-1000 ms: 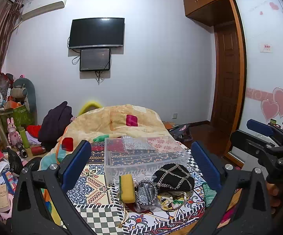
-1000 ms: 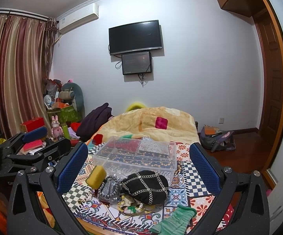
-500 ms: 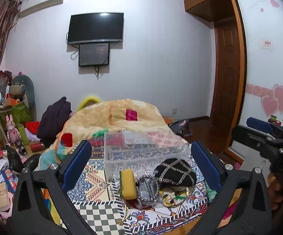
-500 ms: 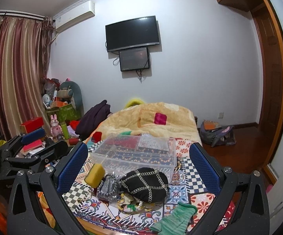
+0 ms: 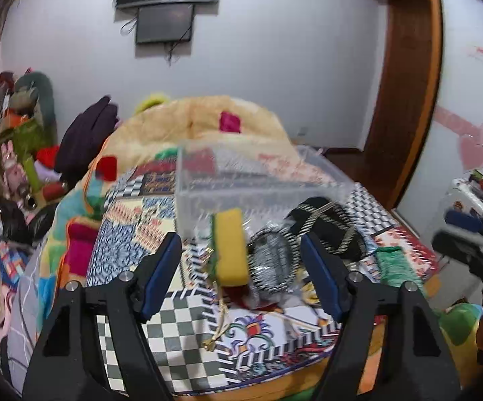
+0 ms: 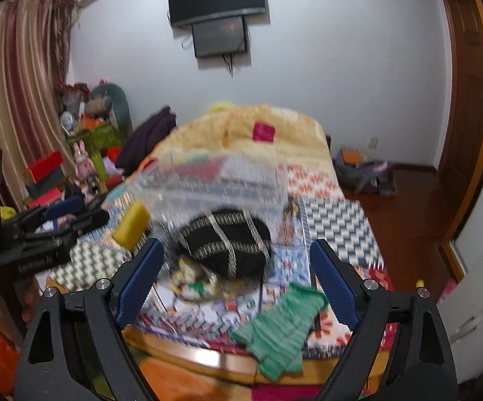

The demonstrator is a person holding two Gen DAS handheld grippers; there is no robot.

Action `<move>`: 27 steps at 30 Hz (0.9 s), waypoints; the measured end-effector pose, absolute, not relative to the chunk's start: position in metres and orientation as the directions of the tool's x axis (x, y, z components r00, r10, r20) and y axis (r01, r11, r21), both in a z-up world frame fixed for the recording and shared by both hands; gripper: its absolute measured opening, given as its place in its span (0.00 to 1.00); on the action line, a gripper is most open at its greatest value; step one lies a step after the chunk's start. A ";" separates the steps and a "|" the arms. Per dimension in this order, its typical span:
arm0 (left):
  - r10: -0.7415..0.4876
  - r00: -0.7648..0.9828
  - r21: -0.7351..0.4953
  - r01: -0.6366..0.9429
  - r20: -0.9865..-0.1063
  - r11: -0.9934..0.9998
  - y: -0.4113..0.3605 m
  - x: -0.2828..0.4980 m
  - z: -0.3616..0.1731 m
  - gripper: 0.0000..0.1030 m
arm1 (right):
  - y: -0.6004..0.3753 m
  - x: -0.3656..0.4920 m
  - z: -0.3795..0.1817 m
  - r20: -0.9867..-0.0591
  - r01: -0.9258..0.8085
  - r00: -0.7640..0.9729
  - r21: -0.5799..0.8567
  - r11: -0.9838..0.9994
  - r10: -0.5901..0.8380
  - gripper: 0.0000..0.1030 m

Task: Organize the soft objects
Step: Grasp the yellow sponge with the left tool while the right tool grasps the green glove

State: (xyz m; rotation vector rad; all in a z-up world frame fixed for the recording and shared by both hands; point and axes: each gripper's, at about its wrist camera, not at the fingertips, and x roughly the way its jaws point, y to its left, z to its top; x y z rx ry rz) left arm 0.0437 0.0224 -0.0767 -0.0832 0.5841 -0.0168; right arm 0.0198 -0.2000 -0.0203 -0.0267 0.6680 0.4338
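Note:
A yellow sponge [image 5: 229, 246] stands on the patterned cloth in front of a clear plastic box [image 5: 241, 180]. Beside it lie a grey striped pouch [image 5: 271, 264], a black chain-patterned pouch [image 5: 325, 230] and a green knitted cloth [image 5: 393, 265]. My left gripper [image 5: 241, 277] is open, its fingers either side of the sponge and striped pouch, just short of them. My right gripper [image 6: 238, 279] is open and empty, facing the black pouch [image 6: 224, 240]. The green cloth [image 6: 281, 327] lies at the table's near edge, the sponge [image 6: 131, 225] at left.
A bed with a beige blanket [image 5: 201, 123] lies behind the box. Clutter and toys [image 5: 17, 153] fill the left side. A wooden door [image 5: 405, 77] and a wardrobe are at right. The left gripper shows in the right wrist view [image 6: 40, 230].
Both grippers have moved forward and down toward the pile of soft objects, which now looks larger. Both stay open. The current frames are motion-blurred.

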 end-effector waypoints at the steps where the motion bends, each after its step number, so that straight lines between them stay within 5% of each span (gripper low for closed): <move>1: -0.037 0.825 -0.089 -0.016 -0.564 0.996 0.025 0.047 -0.082 0.67 | -0.203 0.022 -0.027 -0.627 -0.391 0.682 0.123 0.912 0.377 0.82; 14: -0.087 0.761 -0.145 -0.009 -0.643 0.989 0.028 0.071 -0.114 0.28 | -0.224 0.037 -0.095 -0.794 -0.320 0.501 0.200 0.926 0.345 0.56; 27: -0.091 0.810 -0.147 0.006 -0.580 0.989 0.030 0.057 -0.095 0.26 | -0.221 0.040 -0.096 -0.786 -0.311 0.536 0.156 0.938 0.309 0.24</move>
